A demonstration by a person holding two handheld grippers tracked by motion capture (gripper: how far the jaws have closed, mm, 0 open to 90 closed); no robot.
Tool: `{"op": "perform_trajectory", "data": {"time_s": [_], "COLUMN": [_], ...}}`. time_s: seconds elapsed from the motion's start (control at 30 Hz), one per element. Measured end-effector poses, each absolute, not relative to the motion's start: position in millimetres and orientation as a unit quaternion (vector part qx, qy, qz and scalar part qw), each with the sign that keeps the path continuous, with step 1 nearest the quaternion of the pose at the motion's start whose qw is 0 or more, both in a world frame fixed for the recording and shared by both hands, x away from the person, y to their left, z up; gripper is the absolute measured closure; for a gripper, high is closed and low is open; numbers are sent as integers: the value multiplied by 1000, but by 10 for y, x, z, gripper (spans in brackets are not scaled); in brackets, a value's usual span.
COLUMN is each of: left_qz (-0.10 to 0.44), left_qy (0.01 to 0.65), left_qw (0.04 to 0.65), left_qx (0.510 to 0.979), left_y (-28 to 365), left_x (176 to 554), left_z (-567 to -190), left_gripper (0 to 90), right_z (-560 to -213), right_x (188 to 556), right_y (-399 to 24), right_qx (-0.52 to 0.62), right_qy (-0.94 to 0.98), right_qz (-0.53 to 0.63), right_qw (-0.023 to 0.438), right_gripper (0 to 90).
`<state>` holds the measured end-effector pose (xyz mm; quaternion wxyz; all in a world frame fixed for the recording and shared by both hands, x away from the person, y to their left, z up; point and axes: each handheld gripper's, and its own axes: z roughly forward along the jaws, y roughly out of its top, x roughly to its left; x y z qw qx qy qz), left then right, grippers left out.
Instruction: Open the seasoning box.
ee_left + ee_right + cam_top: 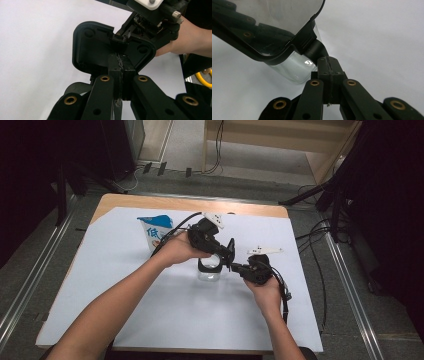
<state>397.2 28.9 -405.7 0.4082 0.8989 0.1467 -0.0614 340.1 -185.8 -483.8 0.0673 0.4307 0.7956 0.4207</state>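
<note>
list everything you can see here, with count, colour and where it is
clear container: 1, transparent, middle of the table, under the lid
lid: 1, black frame with a see-through panel, tilted over the container, both claws at its edge
carton: 1, white and blue with printed characters, behind the left hand
sheet: 1, white, covers most of the table top
table: 1, light wood, bare at the far edge
cables: several, black, on the grey floor to the right and behind the table
left claw: 1, black, jaws shut on the lid's rim
right claw: 1, black, jaws shut at the lid's black tab
forearms and hands: 2, reaching in from the bottom edge
</note>
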Motion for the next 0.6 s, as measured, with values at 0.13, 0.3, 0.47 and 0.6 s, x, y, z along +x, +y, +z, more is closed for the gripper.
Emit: {"op": "perform_trajectory", "data": {"time_s": [0.13, 0.3, 0.47, 0.6], "left_qz": [-67, -67, -66, -66], "left_qy": [150, 156, 158, 168], "left_qw": [408, 407, 415, 428], "left_qx": [898, 897, 894, 886], "left_y": [304, 345, 443, 543], "left_x": [3971, 3969, 3975, 3954], "left_z": [-4058, -4037, -4002, -3981], "left_gripper": [900, 889, 872, 818], "right_z": [-4839, -4838, -4828, -4819], "right_x": [3402, 3404, 3401, 3388], "right_y": [-1859, -1865, -1873, -1904], "right_qx": [430, 428, 423, 423], "right_qy": [796, 796, 796, 794], "right_qz": [421, 423, 427, 433], "right_qw": [67, 66, 68, 60], "right_gripper": [900, 900, 900, 856]}}
